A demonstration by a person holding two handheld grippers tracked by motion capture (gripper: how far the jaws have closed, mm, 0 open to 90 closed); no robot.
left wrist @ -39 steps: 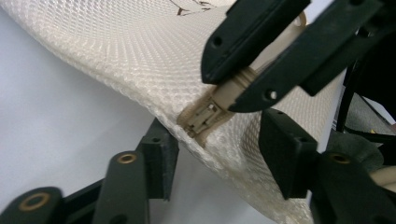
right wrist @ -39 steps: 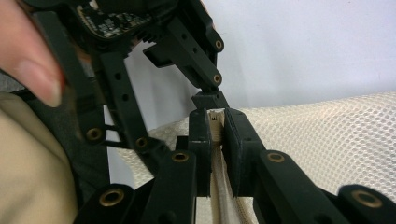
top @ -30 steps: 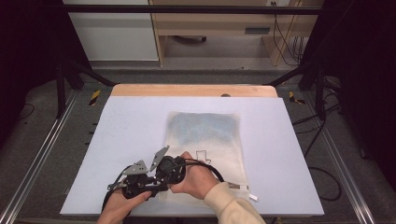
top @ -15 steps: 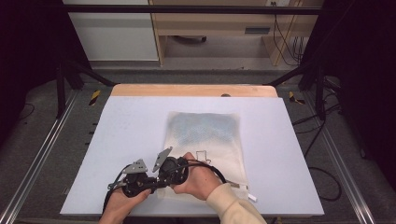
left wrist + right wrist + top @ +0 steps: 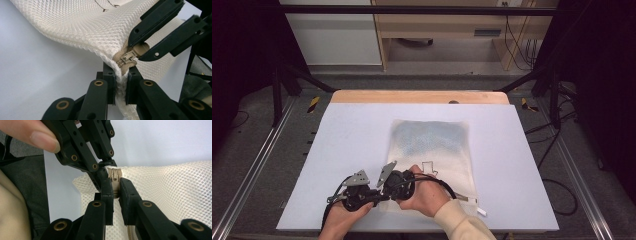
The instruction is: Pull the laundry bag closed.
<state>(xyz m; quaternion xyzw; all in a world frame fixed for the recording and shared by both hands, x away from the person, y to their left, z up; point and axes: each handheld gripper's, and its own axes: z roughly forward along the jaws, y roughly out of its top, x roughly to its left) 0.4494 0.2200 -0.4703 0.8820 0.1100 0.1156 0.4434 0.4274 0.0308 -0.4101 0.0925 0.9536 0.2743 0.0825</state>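
Hands [image 5: 428,194] are meeting at the tabletop's [image 5: 352,135] near edge. Left gripper [image 5: 121,75] jaws are pinching the mesh bag's [image 5: 432,145] corner edge. Right gripper [image 5: 115,187] jaws are clamping the zipper pull [image 5: 135,51].

Open white table [image 5: 347,150] is left beyond and to the left of the left gripper [image 5: 372,192]; passage rightward is blocked by the right gripper [image 5: 389,190] and mesh bag [image 5: 437,150], touching it.
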